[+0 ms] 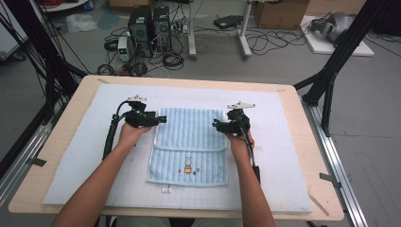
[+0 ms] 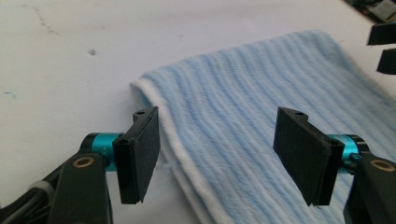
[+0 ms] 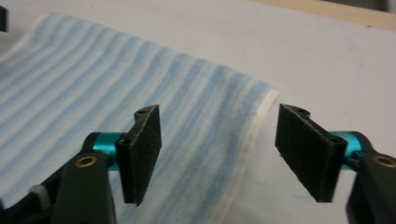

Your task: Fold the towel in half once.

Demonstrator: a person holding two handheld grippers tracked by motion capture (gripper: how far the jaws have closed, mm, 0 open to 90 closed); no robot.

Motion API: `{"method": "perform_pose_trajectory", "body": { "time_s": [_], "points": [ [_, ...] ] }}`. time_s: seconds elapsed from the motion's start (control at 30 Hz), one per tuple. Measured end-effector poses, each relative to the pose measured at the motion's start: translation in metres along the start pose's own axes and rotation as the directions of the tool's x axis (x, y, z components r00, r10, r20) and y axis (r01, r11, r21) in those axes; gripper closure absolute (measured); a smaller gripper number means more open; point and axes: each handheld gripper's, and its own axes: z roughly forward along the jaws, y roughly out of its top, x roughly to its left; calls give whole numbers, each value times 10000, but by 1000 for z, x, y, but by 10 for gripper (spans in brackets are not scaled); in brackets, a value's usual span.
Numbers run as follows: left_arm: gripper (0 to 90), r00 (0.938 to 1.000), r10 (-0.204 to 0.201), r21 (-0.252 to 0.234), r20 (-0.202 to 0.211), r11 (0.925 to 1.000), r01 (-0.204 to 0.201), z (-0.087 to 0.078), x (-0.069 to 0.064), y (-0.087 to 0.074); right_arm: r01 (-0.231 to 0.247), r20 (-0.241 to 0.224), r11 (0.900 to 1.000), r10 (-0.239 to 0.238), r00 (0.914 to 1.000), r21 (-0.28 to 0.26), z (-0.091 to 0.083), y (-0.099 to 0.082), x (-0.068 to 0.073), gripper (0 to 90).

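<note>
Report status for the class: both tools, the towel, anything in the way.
Left tool open, at towel's left edge. Right tool open, at its right edge. Towel partly folded, flat on white mat. Nothing in the way.

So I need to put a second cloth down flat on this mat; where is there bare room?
The white mat is bare left of the blue striped towel and right of it, out to the wooden table's edge. The far strip is bare too. The middle is crowded: both tongs, left and right, sit at the towel's sides.
</note>
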Motion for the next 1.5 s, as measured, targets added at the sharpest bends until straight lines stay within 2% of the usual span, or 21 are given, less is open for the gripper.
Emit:
{"method": "perform_pose_trajectory", "body": {
  "time_s": [0.03,0.13,0.17,0.23,0.3,0.37,0.47,0.57,0.67,0.77,0.9,1.0,1.07,1.17,1.23,1.33,1.4,1.5],
  "points": [
    [327,9999,130,-151,-5,9998,-130,-4,-2,-1,78,-132,10000,-79,9999,-37,-3,-2,1,269],
    [301,9996,284,-341,64,9990,-282,-12,-8,-4,573,-104,9984,-572,9983,1,-13,-9,4,226],
    [294,9993,373,-389,59,9986,-371,-14,-10,-5,586,-192,9983,-586,9981,-20,-16,-11,3,212],
    [219,9985,547,-752,-48,9957,-549,-20,-15,-9,526,-204,9985,-530,9984,-167,-23,-15,2,184],
    [199,9977,664,-857,117,9942,-652,-24,-18,-13,474,-357,9988,-477,9982,-93,-29,-17,1,109],
    [198,9969,785,-919,106,9928,-772,-29,-22,-17,524,-596,9985,-532,9968,-158,-35,-18,2,108],
    [198,9955,879,-1059,359,9908,-836,-37,-24,-23,955,-741,9946,-984,9924,-414,-46,-22,9,108],
    [251,9943,914,-1109,543,9902,-849,-44,-23,-29,1195,-971,9922,-1223,9877,-343,-53,-28,13,108],
    [296,9925,978,-1125,728,9896,-892,-49,-23,-37,1230,-987,9919,-1256,9872,-328,-59,-35,18,109],
    [339,9907,1056,-1007,864,9902,-967,-51,-23,-45,1460,-889,9887,-1484,9849,-331,-64,-44,22,113],
    [382,9880,1104,-968,1076,9903,-1001,-55,-24,-49,1341,-1102,9905,-1366,9845,-298,-68,-54,25,146],
    [395,9861,1243,-706,1100,9906,-1170,-56,-27,-55,1537,-1024,9878,-1555,9825,-257,-73,-57,25,154],
    [389,9866,1212,-674,1094,9912,-1143,-56,-27,-58,1547,-1019,9878,-1559,9825,-204,-73,-59,26,192],
    [388,9878,1189,-690,1009,9913,-1123,-57,-27,-59,1878,-838,9818,-1850,9792,273,-71,-62,27,348],
    [389,9885,1135,-697,999,9918,-1068,-58,-26,-60,1934,-992,9803,-1887,9770,410,-69,-63,29,454],
    [394,9895,1078,-686,959,9925,-1015,-58,-25,-61,2197,-1058,9738,-2127,9714,589,-66,-63,32,543],
    [402,9891,1121,-641,954,9923,-1063,-58,-25,-61,2382,-904,9669,-2302,9689,911,-62,-64,34,550],
    [440,9866,1252,-543,1043,9913,-1200,-57,-26,-61,2516,-868,9595,-2419,9664,1270,-58,-66,33,683]
  ]
}}
